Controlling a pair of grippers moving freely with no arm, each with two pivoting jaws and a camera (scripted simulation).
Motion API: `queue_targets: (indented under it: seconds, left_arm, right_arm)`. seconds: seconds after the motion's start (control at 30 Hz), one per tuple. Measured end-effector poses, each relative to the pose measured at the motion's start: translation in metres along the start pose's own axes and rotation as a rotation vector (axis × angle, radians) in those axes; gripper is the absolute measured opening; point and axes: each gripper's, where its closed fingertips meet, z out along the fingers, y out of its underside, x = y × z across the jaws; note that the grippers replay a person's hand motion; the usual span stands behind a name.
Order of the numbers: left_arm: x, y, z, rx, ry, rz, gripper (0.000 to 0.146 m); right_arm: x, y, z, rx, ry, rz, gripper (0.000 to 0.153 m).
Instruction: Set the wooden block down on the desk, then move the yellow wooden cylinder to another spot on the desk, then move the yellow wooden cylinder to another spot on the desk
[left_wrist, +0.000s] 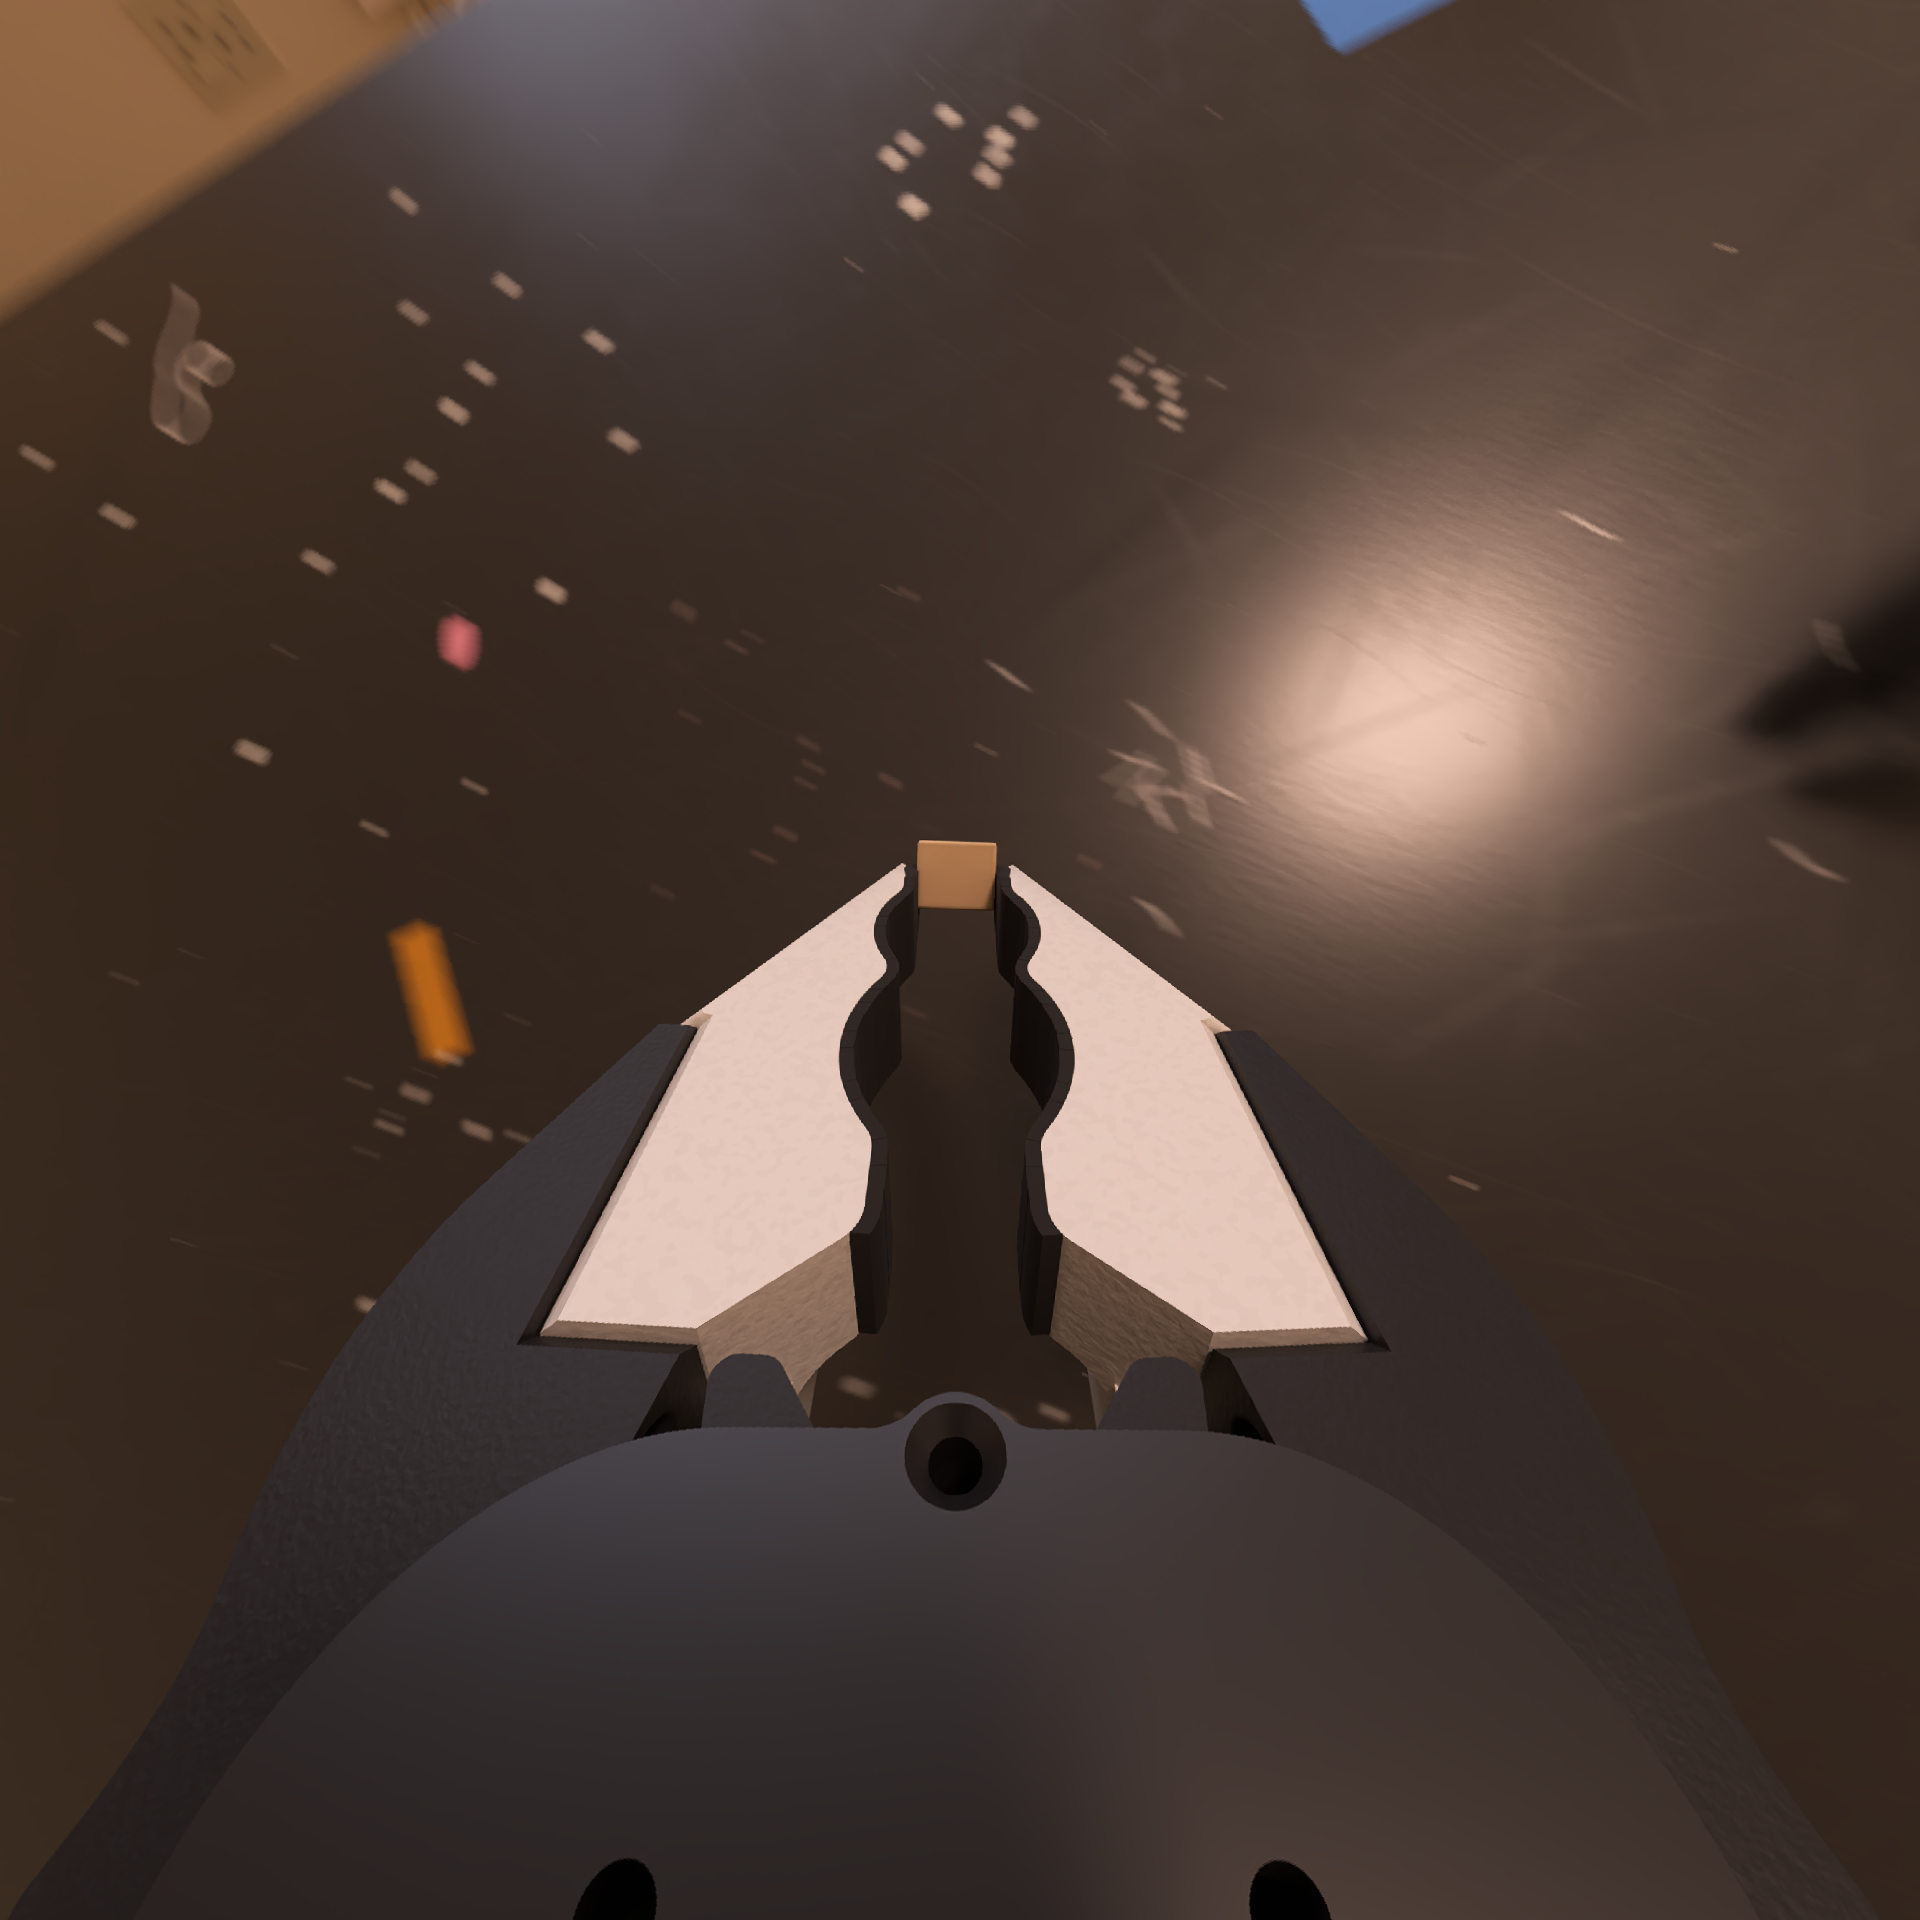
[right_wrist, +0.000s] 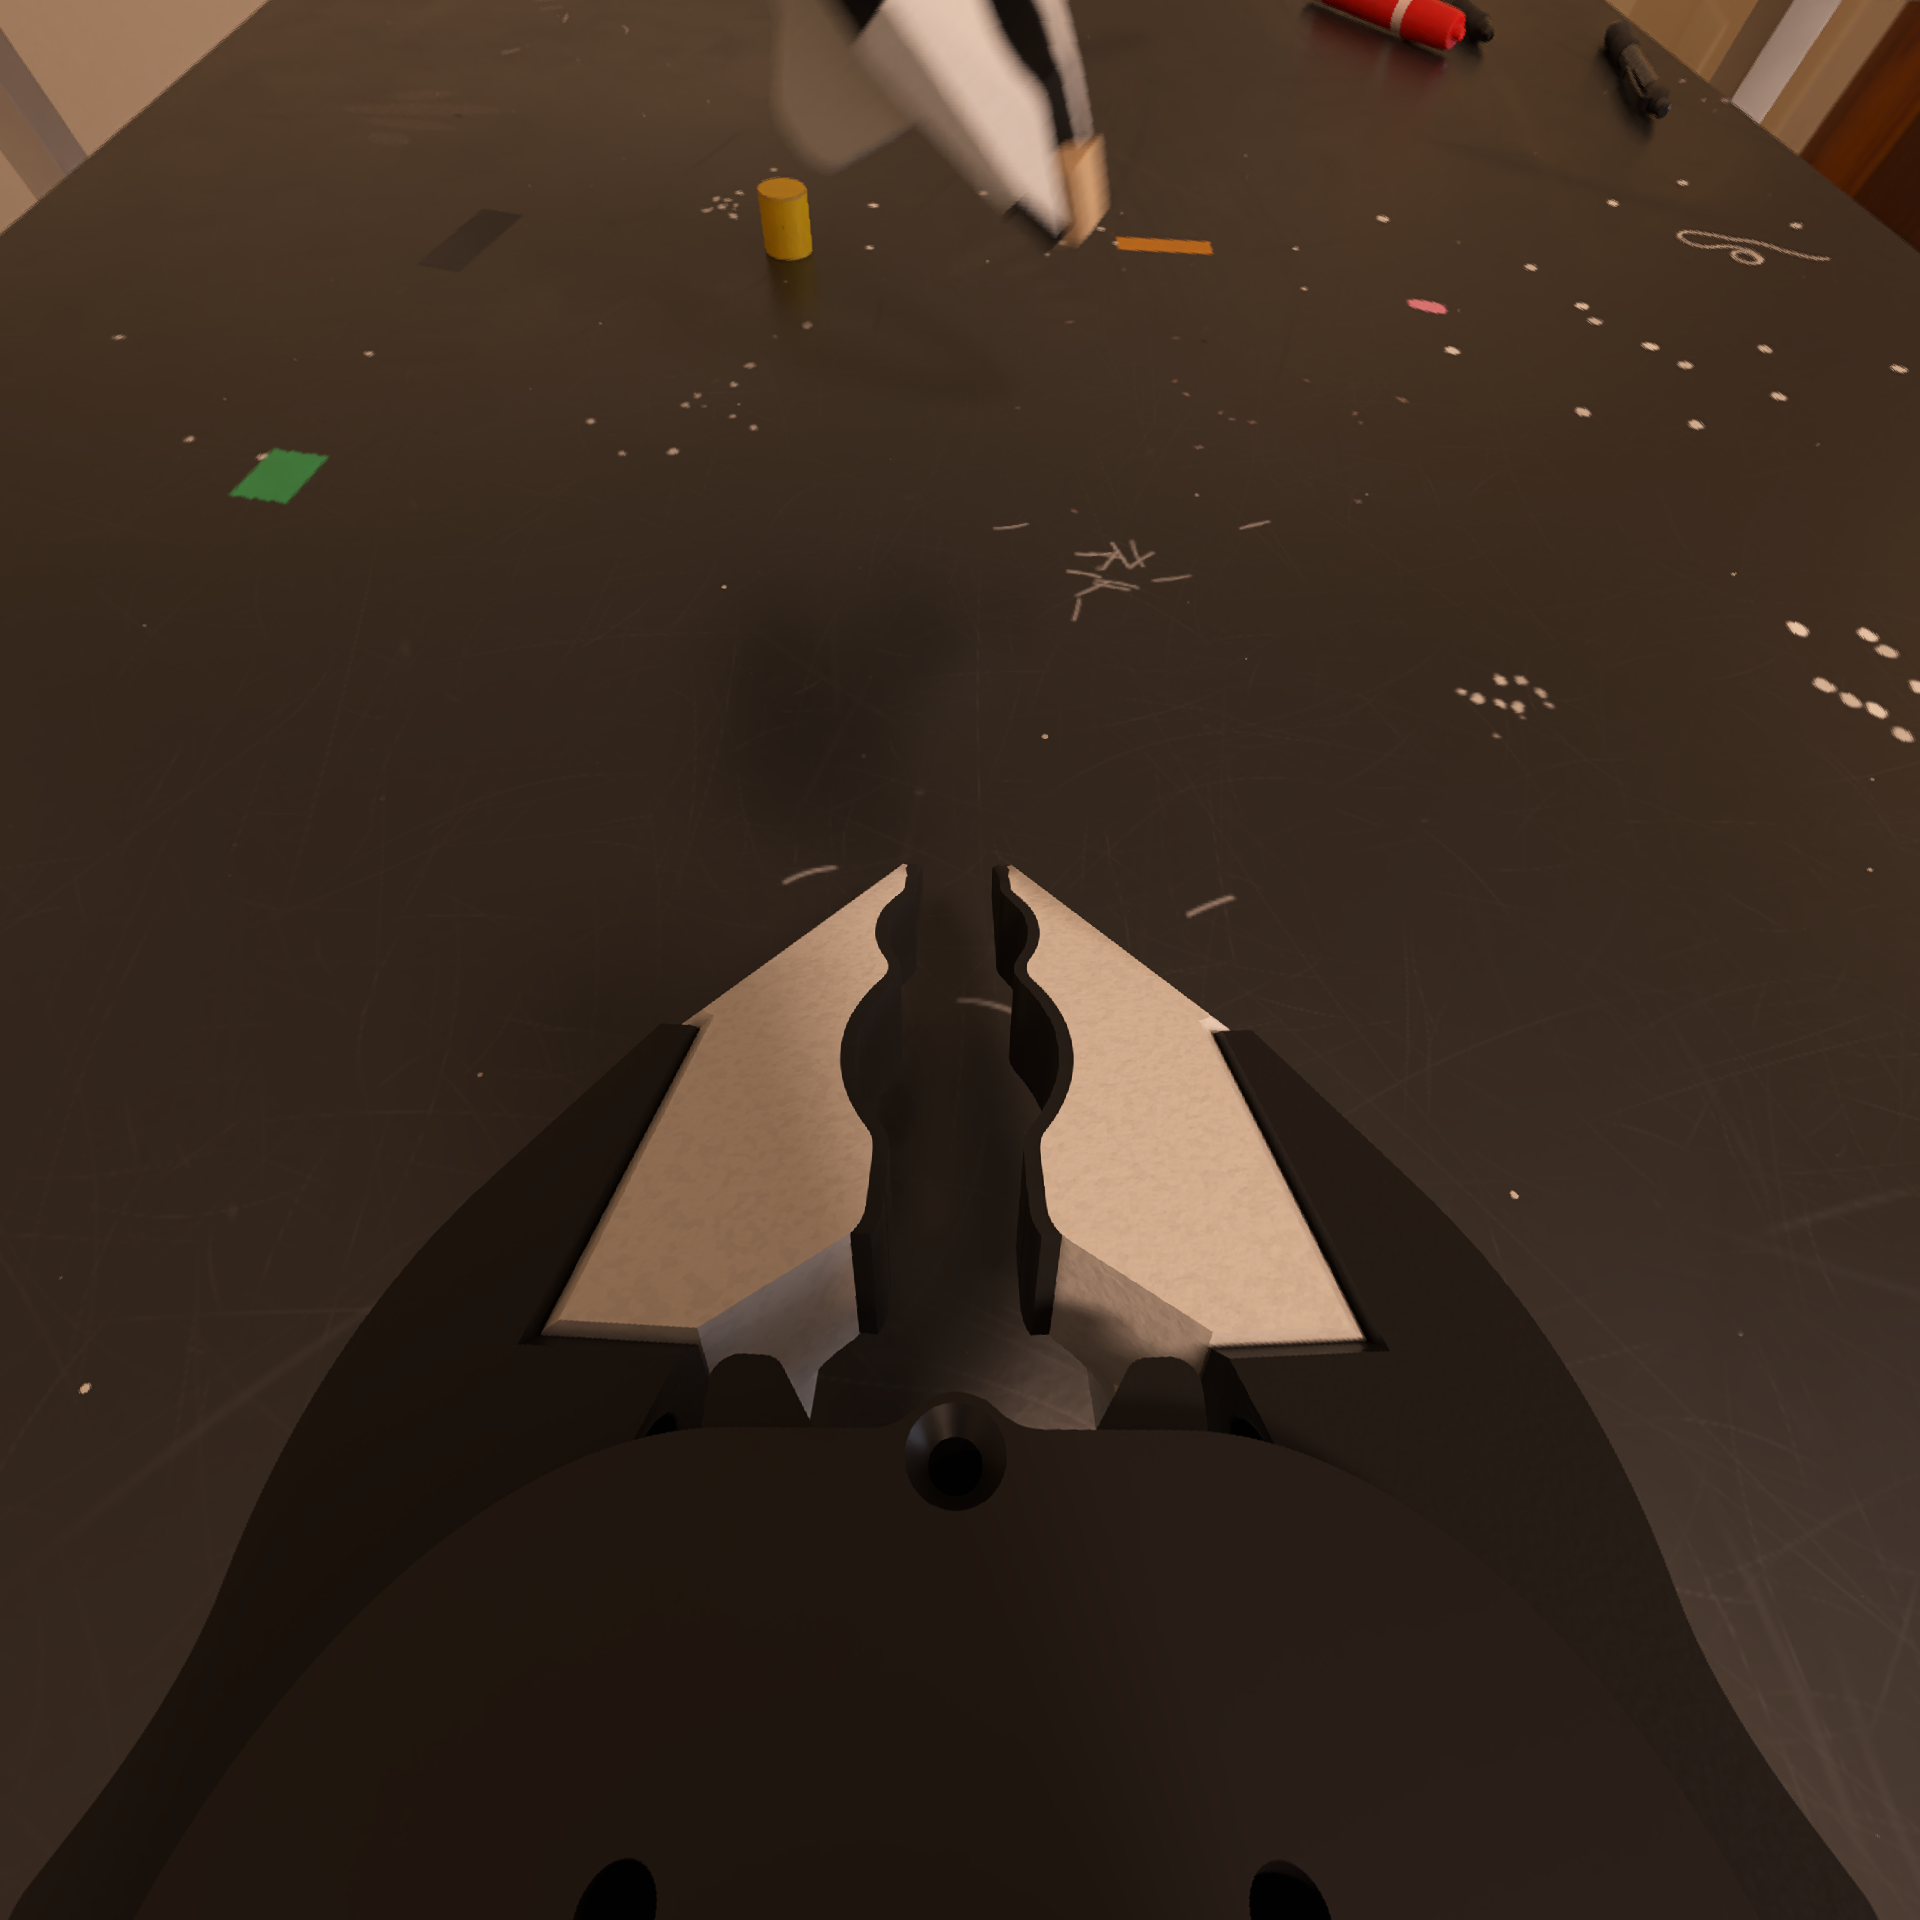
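My left gripper (left_wrist: 957, 875) is shut on a small tan wooden block (left_wrist: 956, 875) held between its fingertips above the dark desk (left_wrist: 1351, 416). In the right wrist view the left gripper (right_wrist: 1070, 208) shows far off, blurred, with the block (right_wrist: 1086, 187) at its tip just over the desk. The yellow wooden cylinder (right_wrist: 784, 218) stands upright on the desk, to the left of that block. My right gripper (right_wrist: 954, 873) hangs over the near desk with its fingers a narrow gap apart and nothing between them.
An orange tape strip (right_wrist: 1162, 245) lies right of the block; it also shows in the left wrist view (left_wrist: 431, 989). A green patch (right_wrist: 278, 476), a pink spot (right_wrist: 1425, 305), a red marker (right_wrist: 1397, 19) and a black pen (right_wrist: 1636, 64) lie on the desk.
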Motion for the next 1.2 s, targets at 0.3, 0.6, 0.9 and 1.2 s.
queue_targets:
  seconds: [0.3, 0.6, 0.9, 1.2]
  left_arm:
    - [-0.161, -0.055, 0.119, -0.007, 0.019, 0.125, 0.014]
    - [-0.177, -0.047, 0.171, -0.088, 0.130, 0.171, 0.014]
    - [-0.180, -0.051, 0.147, -0.116, 0.049, 0.177, 0.014]
    - [-0.026, 0.029, -0.008, -0.047, 0.291, 0.331, 0.014]
  right_arm:
    - [-0.001, 0.001, 0.000, -0.008, 0.002, -0.009, 0.012]
    - [-0.001, 0.001, 0.000, -0.010, -0.022, 0.020, 0.011]
    - [-0.001, 0.002, 0.001, -0.014, -0.024, 0.020, 0.010]
    - [-0.001, 0.003, 0.001, -0.021, -0.015, 0.003, 0.011]
